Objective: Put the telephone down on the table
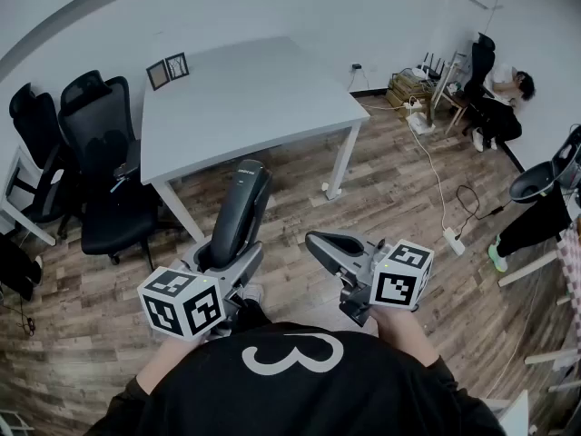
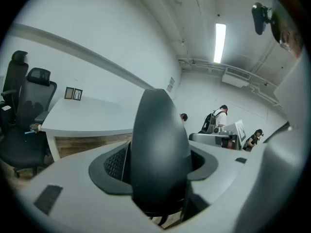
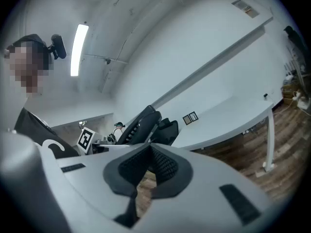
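A black telephone handset (image 1: pixel 241 209) stands nearly upright in my left gripper (image 1: pixel 229 260), which is shut on its lower end, held over the wooden floor in front of the white table (image 1: pixel 245 98). In the left gripper view the handset (image 2: pixel 158 144) fills the gap between the grey jaws, and the table (image 2: pixel 87 115) lies beyond at the left. My right gripper (image 1: pixel 320 242) is beside it on the right, shut with nothing in it. In the right gripper view its dark pads (image 3: pixel 165 166) meet, and the handset (image 3: pixel 141 125) shows behind them.
Two small picture frames (image 1: pixel 168 69) stand at the table's far left corner. Black office chairs (image 1: pixel 100 153) crowd the table's left side. A cable and power strip (image 1: pixel 451 239) lie on the floor at the right, and a person (image 1: pixel 504 94) sits far right.
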The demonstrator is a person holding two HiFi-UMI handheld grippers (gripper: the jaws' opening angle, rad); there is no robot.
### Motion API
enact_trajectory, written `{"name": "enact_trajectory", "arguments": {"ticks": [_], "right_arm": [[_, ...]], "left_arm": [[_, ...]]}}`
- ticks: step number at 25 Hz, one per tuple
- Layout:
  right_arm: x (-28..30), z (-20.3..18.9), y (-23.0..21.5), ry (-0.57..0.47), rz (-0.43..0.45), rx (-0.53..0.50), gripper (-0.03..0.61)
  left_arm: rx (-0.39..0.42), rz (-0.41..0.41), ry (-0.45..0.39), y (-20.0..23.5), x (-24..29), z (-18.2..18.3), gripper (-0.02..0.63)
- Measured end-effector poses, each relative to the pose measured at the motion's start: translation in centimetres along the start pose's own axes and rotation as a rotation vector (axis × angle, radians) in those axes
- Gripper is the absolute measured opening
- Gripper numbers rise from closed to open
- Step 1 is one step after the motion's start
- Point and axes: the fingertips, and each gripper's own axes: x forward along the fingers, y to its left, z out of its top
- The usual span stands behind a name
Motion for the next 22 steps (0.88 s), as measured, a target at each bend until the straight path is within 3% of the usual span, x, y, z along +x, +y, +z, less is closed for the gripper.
{"name": "enact_trajectory", "arguments": {"ticks": [15,22], "right_arm": [[-0.2,-0.8,0.8,0.045,0.000,-0.032,0.008],[-1.6,-0.4,-0.4,-0.009,-0.032,-0.004,0.008]], "left_arm": [[-0.015,-0.006,-0.003,-0.2,-0.3,-0.3,0.288],[0.000,-0.035,0.034,-1.0,0.9,-1.1,0.288]]}}
